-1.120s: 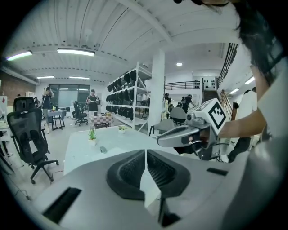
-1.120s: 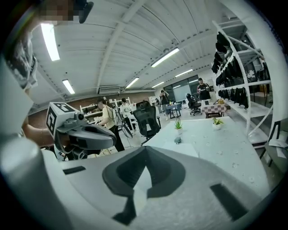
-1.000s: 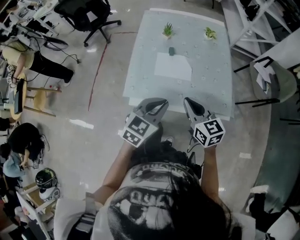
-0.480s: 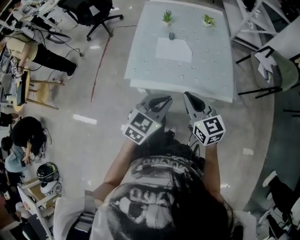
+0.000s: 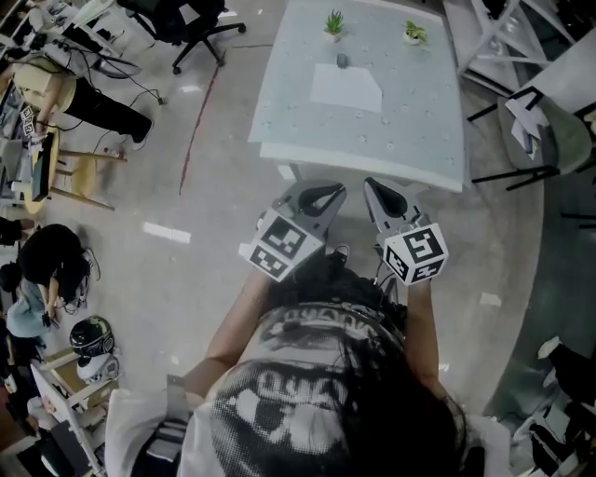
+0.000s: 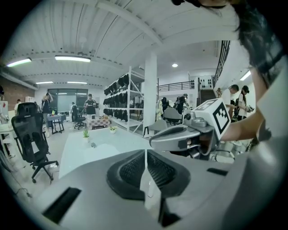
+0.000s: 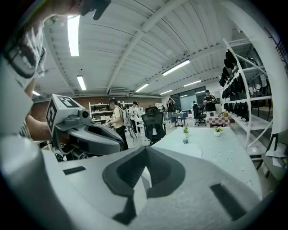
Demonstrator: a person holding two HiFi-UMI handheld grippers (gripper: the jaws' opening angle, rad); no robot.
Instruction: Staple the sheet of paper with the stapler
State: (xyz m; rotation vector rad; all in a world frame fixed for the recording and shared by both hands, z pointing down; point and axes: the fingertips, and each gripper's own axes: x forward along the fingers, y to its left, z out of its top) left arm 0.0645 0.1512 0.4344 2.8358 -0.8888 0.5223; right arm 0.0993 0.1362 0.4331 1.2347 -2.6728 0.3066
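Observation:
A white sheet of paper (image 5: 345,88) lies flat on the pale table (image 5: 410,149), with the small dark stapler (image 5: 342,61) just beyond its far edge. Both grippers hover side by side short of the table's near edge, well away from the paper. My left gripper (image 5: 328,192) is shut with nothing in it, and its pads meet in the left gripper view (image 6: 146,152). My right gripper (image 5: 376,192) is also shut and empty (image 7: 145,150). Paper (image 7: 196,150) and stapler (image 7: 185,141) show ahead in the right gripper view, and the stapler (image 6: 93,144) shows in the left one too.
Two small potted plants (image 5: 333,20) (image 5: 414,33) stand at the table's far edge. A black office chair (image 5: 177,23) is at the far left, white shelving (image 5: 494,37) at the right. People sit at desks (image 5: 37,168) on the left.
The table and both grippers sit a little higher in the head view than before. The grippers stay side by side, shut, just short of the near edge.

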